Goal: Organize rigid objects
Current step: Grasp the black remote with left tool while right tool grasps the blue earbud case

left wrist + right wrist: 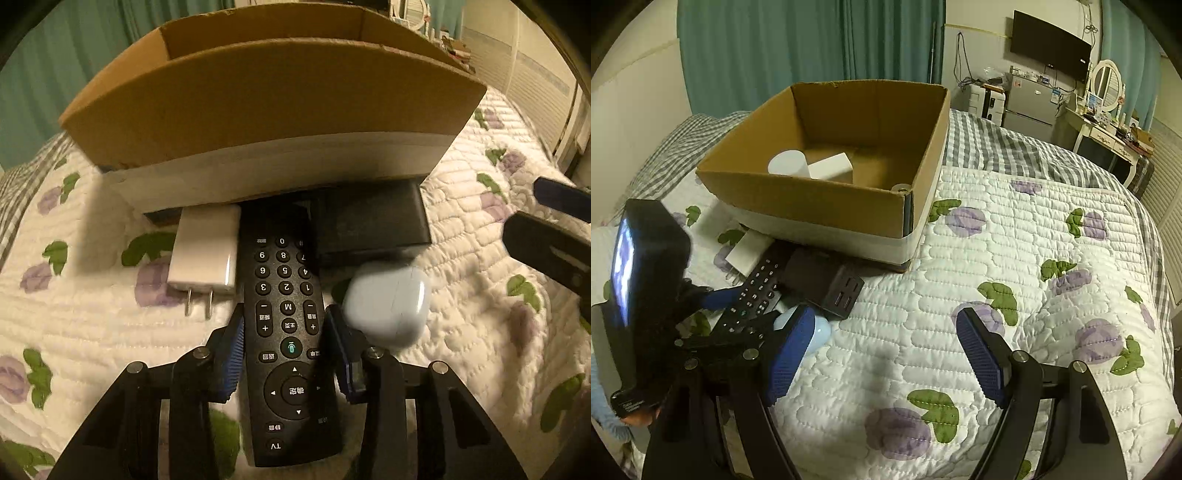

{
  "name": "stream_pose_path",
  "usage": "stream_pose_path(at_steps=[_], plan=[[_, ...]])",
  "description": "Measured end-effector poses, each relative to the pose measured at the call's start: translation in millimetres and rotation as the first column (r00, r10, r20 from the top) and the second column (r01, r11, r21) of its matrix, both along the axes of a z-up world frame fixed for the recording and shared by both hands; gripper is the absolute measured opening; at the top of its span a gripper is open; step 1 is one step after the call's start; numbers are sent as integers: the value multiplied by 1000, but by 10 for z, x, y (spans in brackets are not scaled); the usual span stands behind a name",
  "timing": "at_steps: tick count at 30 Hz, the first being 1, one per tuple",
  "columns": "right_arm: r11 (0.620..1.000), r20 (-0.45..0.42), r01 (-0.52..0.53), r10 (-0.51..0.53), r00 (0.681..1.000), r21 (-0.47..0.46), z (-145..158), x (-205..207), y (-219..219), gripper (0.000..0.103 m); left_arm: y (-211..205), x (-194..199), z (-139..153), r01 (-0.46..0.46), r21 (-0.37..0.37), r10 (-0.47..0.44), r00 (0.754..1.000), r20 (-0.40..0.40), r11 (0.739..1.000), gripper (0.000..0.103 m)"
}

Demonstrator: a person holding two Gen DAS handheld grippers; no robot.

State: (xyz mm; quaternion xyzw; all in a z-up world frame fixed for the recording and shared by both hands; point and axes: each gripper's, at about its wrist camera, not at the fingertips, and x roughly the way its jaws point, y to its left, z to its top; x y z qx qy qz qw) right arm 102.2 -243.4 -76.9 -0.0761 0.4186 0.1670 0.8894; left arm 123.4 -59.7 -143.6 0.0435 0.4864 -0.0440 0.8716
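My left gripper (pixel 284 332) is shut on a black TV remote (pixel 286 332), its blue pads pressed to both long sides; the remote lies on the quilt and points at the cardboard box (pixel 273 99). A white plug charger (pixel 205 254) lies left of the remote. A pale blue earbud case (pixel 388 304) touches my right finger. A black USB hub (pixel 369 221) lies against the box. My right gripper (pixel 886 350) is open and empty above the quilt, right of the pile. The box (pixel 820 205) holds a white cup (pixel 786 162) and a white block (pixel 831 166).
The flowered white quilt (pixel 1015 258) covers the bed, with a checked sheet (pixel 997 144) behind. Teal curtains, a wall TV (pixel 1049 46), a small fridge and a dressing table with a mirror stand at the far right.
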Motion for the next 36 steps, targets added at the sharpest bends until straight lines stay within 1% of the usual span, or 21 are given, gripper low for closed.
stream_pose_path(at_steps=[3,7,10,11,13,14,15,17,18,22,25,28,30,32,33,34,36], plan=[[1000,11,-21,21,1000,-6,-10,-22,47,79,126,-123,125,-26,-74,25,1000,-5,997,40],[998,10,-55,55,998,-6,-43,-59,145,79,265,-326,340,-44,-128,49,998,34,991,36],[996,-17,-91,91,996,-19,-136,-57,286,79,389,-406,416,-54,-177,61,997,37,983,36],[995,-28,-103,102,994,-17,-173,-50,327,79,419,-425,420,-56,-181,64,997,34,982,36],[992,-63,-126,125,990,-17,-275,-11,435,79,437,-387,394,-56,-163,59,998,10,985,34],[991,-75,-129,127,989,-26,-321,6,472,79,444,-365,334,-54,-154,54,999,-8,987,27],[991,-87,-131,128,988,-36,-364,20,499,79,443,-339,250,-62,-146,57,998,-39,987,24],[990,-108,-138,132,985,-44,-437,39,539,79,461,-331,95,-59,-148,48,996,-81,987,21],[989,-114,-139,133,984,-44,-457,46,549,79,466,-330,88,-61,-150,49,996,-80,987,21],[988,-136,-152,146,980,-37,-521,83,602,79,507,-368,224,-67,-163,61,997,-38,984,20],[986,-158,-163,156,975,-36,-599,130,669,79,567,-424,388,-82,-170,86,996,15,982,20],[984,-165,-167,157,974,-53,-669,169,749,78,594,-453,508,-83,-181,94,994,52,980,20],[983,-168,-174,161,973,-66,-699,173,790,70,601,-450,545,-83,-187,95,994,59,979,20],[981,-164,-180,167,972,-71,-697,155,807,67,604,-439,550,-91,-185,103,993,58,979,20],[980,-164,-185,172,971,-67,-690,140,808,59,610,-433,549,-97,-184,109,993,55,978,20],[980,-167,-191,179,970,-58,-680,122,806,56,620,-433,561,-102,-182,114,992,55,978,20],[979,-156,-191,178,972,-77,-655,59,807,56,604,-434,599,-100,-182,113,991,64,978,20]])
